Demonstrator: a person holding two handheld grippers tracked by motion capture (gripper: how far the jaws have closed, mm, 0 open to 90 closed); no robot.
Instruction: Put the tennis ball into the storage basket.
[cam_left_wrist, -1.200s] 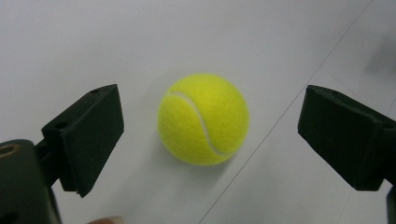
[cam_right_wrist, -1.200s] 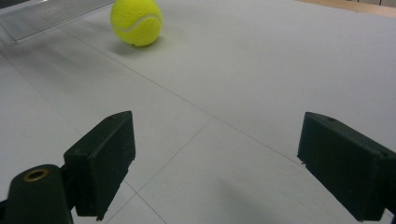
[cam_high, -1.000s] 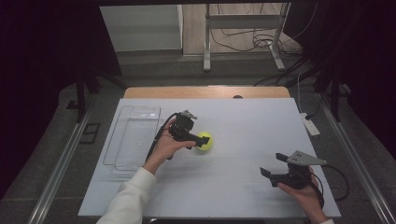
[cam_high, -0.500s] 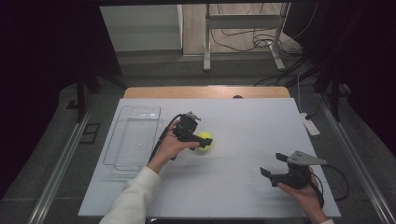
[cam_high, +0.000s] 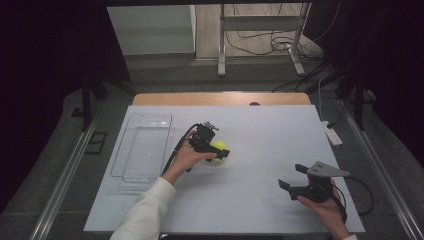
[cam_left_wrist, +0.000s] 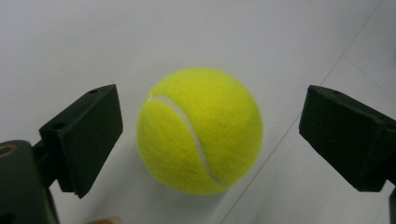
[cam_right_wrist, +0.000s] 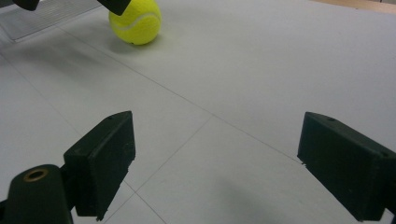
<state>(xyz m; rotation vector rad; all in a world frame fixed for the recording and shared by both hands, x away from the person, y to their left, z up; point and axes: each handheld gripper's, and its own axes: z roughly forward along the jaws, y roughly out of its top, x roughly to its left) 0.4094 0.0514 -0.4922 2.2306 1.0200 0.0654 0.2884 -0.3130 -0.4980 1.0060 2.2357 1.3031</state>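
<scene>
Ball, fuzzy yellow-green tennis ball (cam_left_wrist: 200, 130), sits mid-counter, between the left gripper (cam_high: 218, 151)'s wide-spread jaws, neither touching it. If one closing jaw touches first, it may roll away. A clear plastic tray (cam_high: 131, 164) lies near the white counter (cam_high: 260, 130)'s left edge. The right gripper (cam_high: 291, 180) hovers near the front-right corner, jaws wide, holding nothing.

Tennis ball on the white table

The yellow-green tennis ball (cam_left_wrist: 200, 130) rested on the table (cam_high: 260, 135), left of centre, white seam facing up.
</scene>
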